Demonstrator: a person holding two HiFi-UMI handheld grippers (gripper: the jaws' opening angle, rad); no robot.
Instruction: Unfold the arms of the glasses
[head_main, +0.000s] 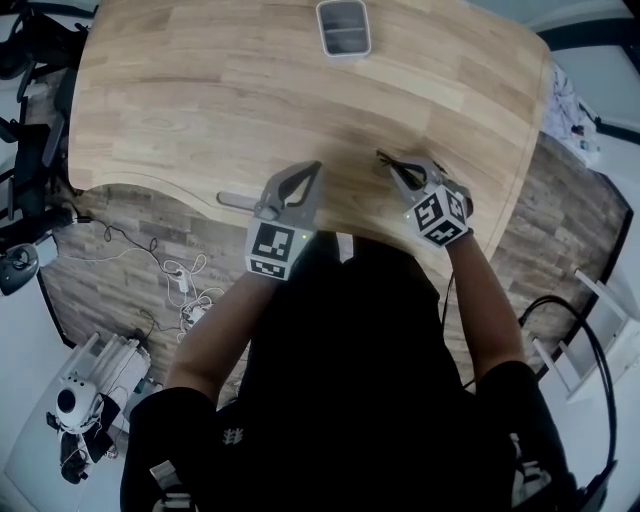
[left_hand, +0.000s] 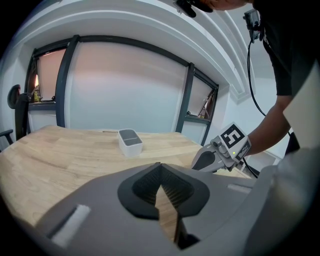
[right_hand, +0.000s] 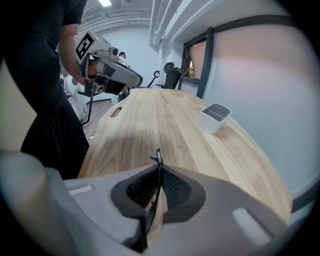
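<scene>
left gripper (left_hand: 160, 169): jaws pressed together at the tips with nothing between them; its own view shows only bare wood through the slit lower down
right gripper (right_hand: 159, 170): clamped on a thin black part of the glasses (right_hand: 158, 157), whose end pokes up just past the jaw tips
head view: the glasses (head_main: 384, 156) are only a dark sliver at the tips of the right gripper (head_main: 398, 170) (no view shows whether the arms are folded); the left gripper (head_main: 314, 170) is beside it, apart from the glasses, and both are over the near edge of the table (head_main: 200, 100)
box: white with a grey inside (head_main: 343, 27), at the table's far side, well apart from both grippers; the head view looks into it, the gripper views show its side wall (right_hand: 214, 120)
cross views: the left gripper view catches the right gripper (left_hand: 207, 159) side-on but not the glasses; the right gripper view shows the left gripper (right_hand: 134, 79) raised over the table
</scene>
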